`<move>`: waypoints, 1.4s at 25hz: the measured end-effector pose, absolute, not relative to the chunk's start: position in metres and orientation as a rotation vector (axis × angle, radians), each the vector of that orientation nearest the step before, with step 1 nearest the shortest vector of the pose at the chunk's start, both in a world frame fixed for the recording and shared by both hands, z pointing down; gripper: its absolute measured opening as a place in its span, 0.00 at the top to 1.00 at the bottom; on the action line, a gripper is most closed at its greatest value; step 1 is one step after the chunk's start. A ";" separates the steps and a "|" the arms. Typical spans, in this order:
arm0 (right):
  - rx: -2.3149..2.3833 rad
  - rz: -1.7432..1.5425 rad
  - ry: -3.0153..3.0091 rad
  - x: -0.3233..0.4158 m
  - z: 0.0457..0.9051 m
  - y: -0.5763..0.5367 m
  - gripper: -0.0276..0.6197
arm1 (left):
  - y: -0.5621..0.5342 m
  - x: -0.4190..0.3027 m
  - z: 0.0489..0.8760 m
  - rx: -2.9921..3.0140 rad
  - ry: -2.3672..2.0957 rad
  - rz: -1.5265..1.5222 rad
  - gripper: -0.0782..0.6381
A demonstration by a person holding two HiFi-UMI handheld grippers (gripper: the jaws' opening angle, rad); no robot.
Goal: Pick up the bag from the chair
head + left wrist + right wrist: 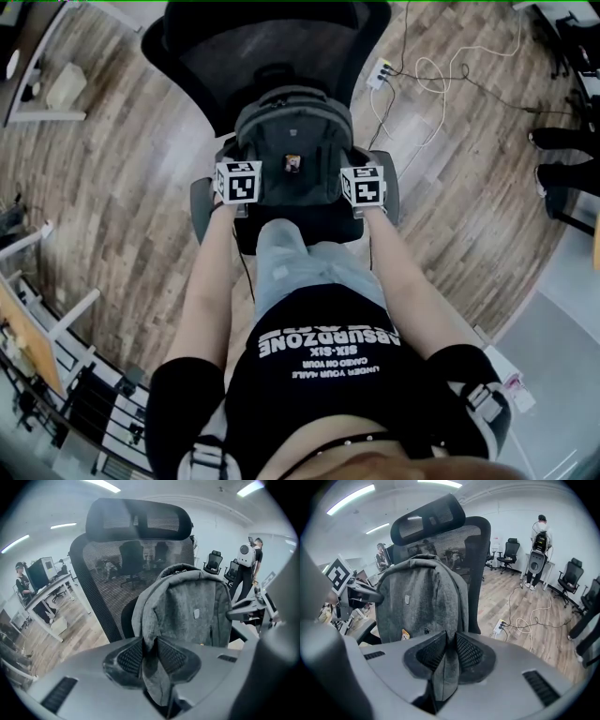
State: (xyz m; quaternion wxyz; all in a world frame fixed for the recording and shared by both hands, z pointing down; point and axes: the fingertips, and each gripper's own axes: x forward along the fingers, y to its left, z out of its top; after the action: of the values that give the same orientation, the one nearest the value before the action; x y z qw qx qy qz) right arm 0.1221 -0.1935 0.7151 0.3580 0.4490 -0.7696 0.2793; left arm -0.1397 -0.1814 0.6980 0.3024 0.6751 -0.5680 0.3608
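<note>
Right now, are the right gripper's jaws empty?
No: in the right gripper view the right gripper is closed on a grey strap of the bag.

"ABSURDZONE"; "SIX-SIX" on blk tee (319,375)

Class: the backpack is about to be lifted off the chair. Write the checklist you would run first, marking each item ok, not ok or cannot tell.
1. Left gripper clamped on the backpack fabric: ok.
2. Right gripper clamped on the backpack fabric: ok.
3. The two grips sit on opposite sides of the backpack: ok.
4. Backpack not snagged on the chair: cannot tell.
5. Floor cable apart from the backpack: ok.
</note>
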 end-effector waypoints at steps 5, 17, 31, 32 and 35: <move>1.177 0.723 -1.996 0.123 0.714 -0.191 0.84 | -0.176 -0.139 0.697 1.778 -1.524 0.948 0.76; 1.196 0.700 -2.032 0.124 0.704 -0.163 0.84 | -0.147 -0.140 0.686 1.792 -1.545 0.914 0.76; 1.221 0.691 -2.071 0.129 0.698 -0.144 0.84 | -0.127 -0.136 0.678 1.819 -1.560 0.859 0.76; 1.221 0.687 -2.075 0.130 0.698 -0.141 0.84 | -0.125 -0.135 0.678 1.822 -1.560 0.856 0.76; 1.231 0.681 -2.091 0.133 0.696 -0.137 0.84 | -0.122 -0.132 0.677 1.836 -1.568 0.847 0.76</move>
State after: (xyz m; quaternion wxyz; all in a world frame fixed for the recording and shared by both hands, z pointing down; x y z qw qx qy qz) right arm 0.1327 -0.1372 0.6962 0.3057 0.4650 -0.7900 0.2573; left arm -0.1321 -0.1218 0.6767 0.2872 0.6873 -0.5870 0.3171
